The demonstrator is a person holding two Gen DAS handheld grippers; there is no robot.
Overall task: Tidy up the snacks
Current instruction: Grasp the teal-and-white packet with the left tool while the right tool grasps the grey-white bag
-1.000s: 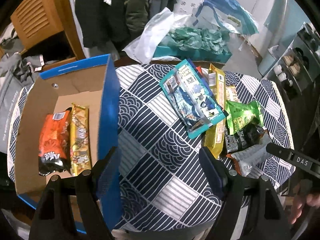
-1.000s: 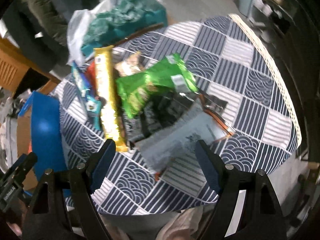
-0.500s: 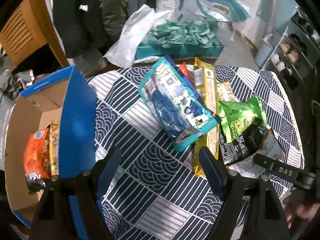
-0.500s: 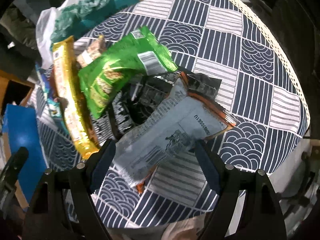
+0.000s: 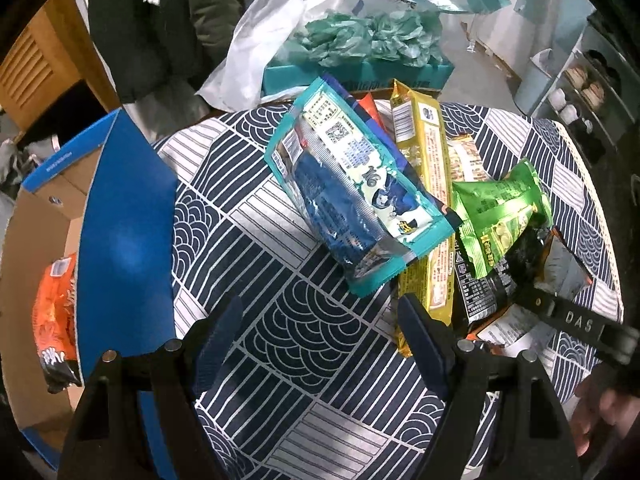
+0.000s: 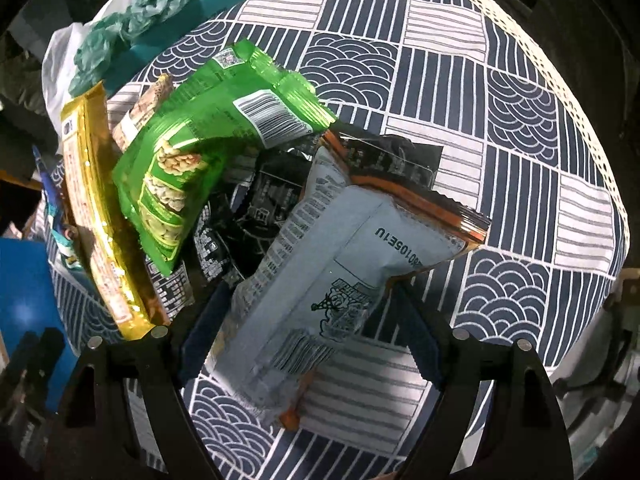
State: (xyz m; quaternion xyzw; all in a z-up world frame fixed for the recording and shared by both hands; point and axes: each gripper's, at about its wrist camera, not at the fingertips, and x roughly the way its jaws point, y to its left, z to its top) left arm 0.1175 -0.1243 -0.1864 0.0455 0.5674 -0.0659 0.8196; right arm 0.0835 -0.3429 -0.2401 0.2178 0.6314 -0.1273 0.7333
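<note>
A pile of snack packs lies on the patterned round table (image 5: 248, 248): a teal-blue bag (image 5: 356, 196), a long gold pack (image 5: 424, 168), a green bag (image 5: 496, 212) and black packs (image 5: 484, 284). My left gripper (image 5: 320, 340) is open and empty over bare cloth, just short of the teal bag. My right gripper (image 6: 312, 332) is open, its jaws standing either side of a grey, orange-edged bag (image 6: 340, 272); the green bag (image 6: 200, 152) and gold pack (image 6: 96, 208) lie beyond. The right gripper also shows in the left wrist view (image 5: 572, 320).
A cardboard box with blue flaps (image 5: 124, 240) stands at the table's left and holds an orange snack bag (image 5: 52, 312). A teal box of green tissue (image 5: 360, 48) and a white plastic bag (image 5: 256, 52) sit behind the table. The table's edge (image 6: 580, 120) curves at right.
My left gripper has swung right, away from the box toward the snack pile. My right gripper has moved down and in until the grey bag lies between its open jaws.
</note>
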